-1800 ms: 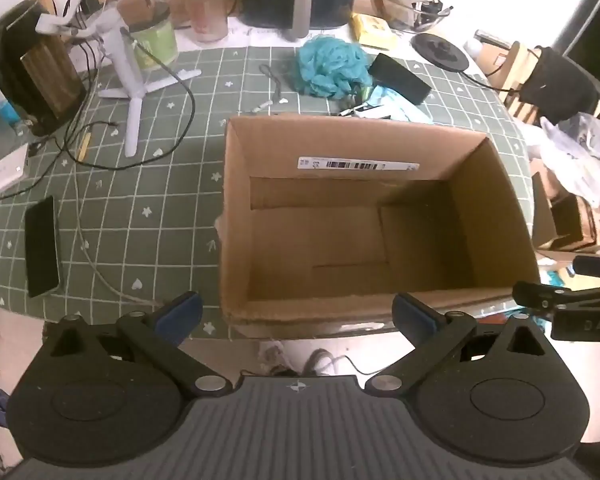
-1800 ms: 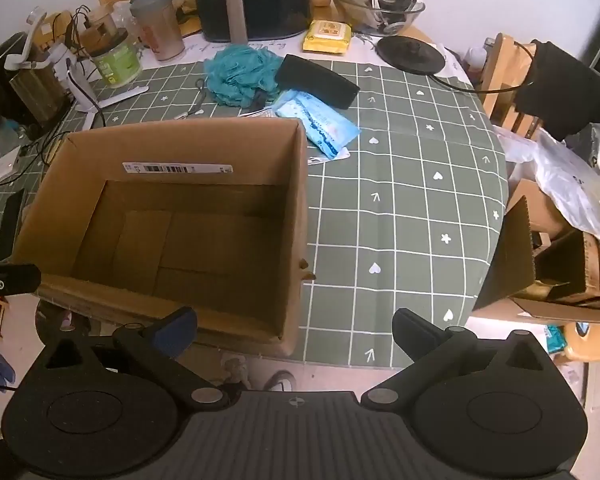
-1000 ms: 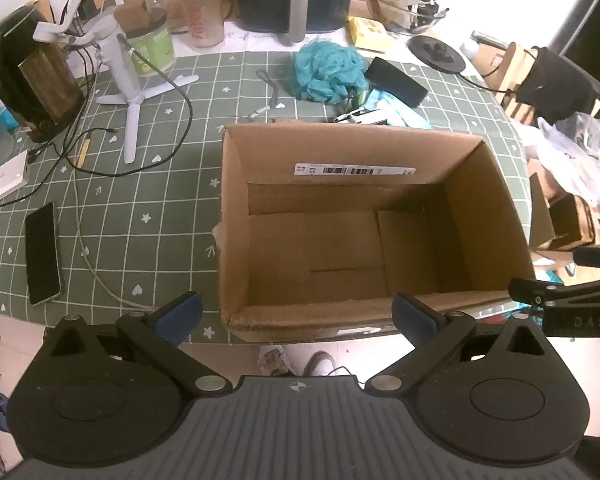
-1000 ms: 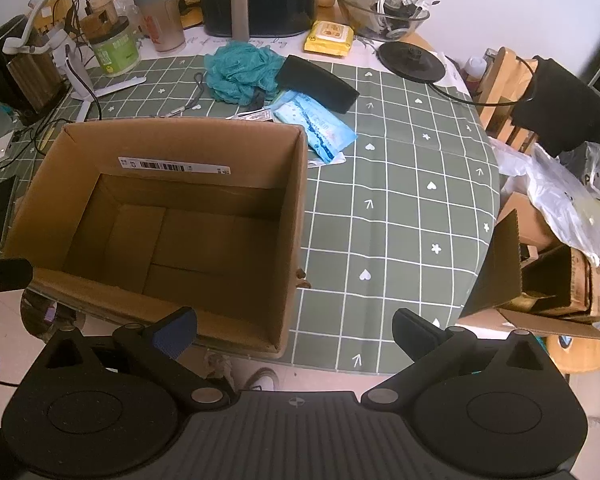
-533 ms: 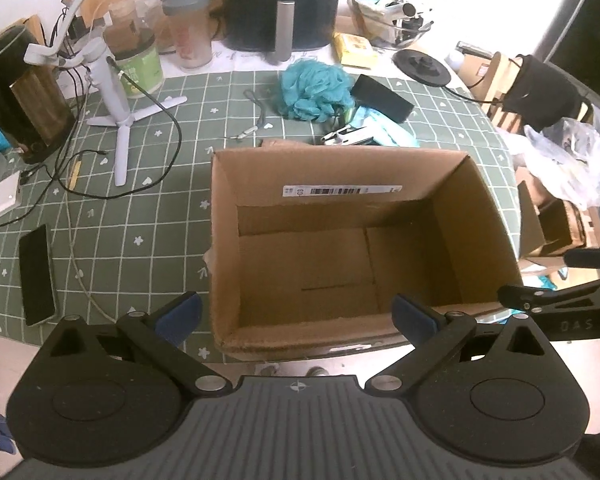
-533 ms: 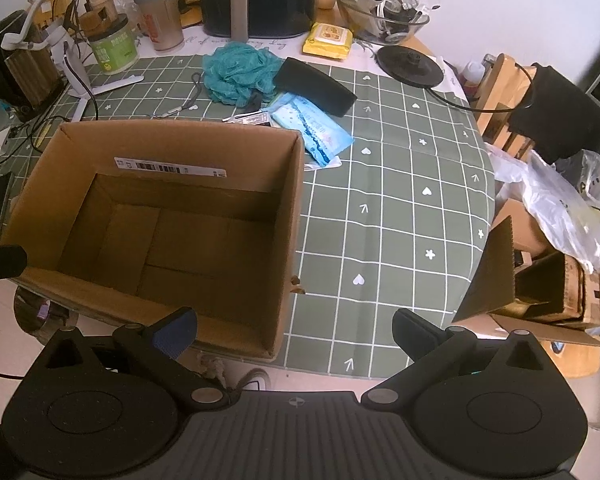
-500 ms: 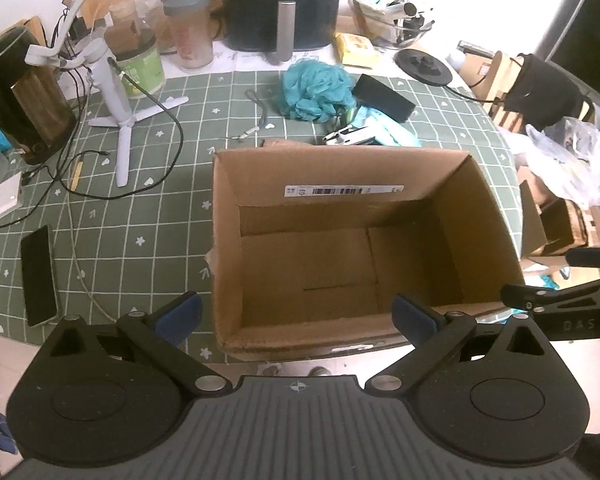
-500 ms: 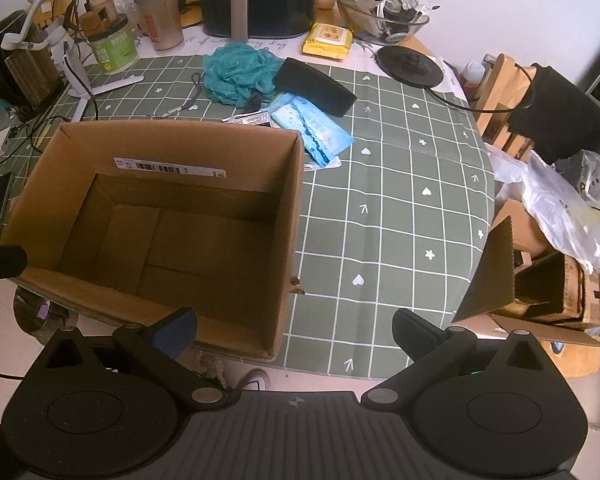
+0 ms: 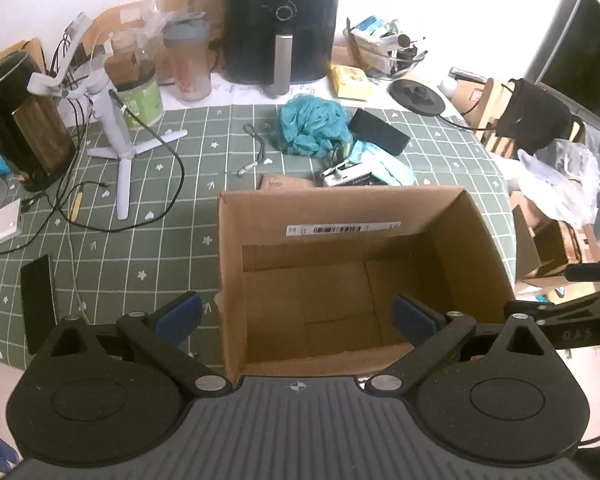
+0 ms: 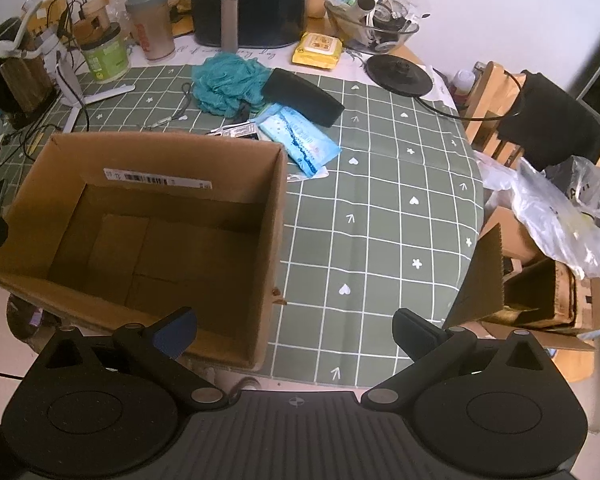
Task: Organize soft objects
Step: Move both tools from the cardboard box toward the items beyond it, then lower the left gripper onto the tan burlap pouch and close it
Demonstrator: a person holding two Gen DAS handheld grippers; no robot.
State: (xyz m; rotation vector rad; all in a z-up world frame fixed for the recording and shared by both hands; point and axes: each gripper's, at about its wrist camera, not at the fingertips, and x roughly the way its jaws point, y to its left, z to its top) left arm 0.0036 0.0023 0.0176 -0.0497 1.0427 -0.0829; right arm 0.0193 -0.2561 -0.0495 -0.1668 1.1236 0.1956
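Observation:
An empty cardboard box (image 9: 348, 216) (image 10: 148, 152) stands open on the green checked tablecloth at the near table edge. Behind it lie a teal bath pouf (image 9: 312, 124) (image 10: 228, 84), a black pouch (image 9: 378, 131) (image 10: 302, 98) and a blue tissue pack (image 9: 384, 164) (image 10: 300, 136). My left gripper (image 9: 298, 314) hovers open above the box's near wall, nothing between its fingers. My right gripper (image 10: 296, 332) hangs open over the table edge, right of the box, holding nothing.
A black air fryer (image 9: 282, 20), jars, a shaker bottle (image 9: 188, 64), a white tripod (image 9: 116, 128) with cables and a phone (image 9: 38, 304) crowd the back and left. A chair (image 10: 540, 120), plastic bag (image 10: 560, 208) and another open carton (image 10: 532, 296) stand right of the table.
Both grippers have risen and pulled back a little, so the box and table look smaller and more of the back clutter shows. Both stayed open.

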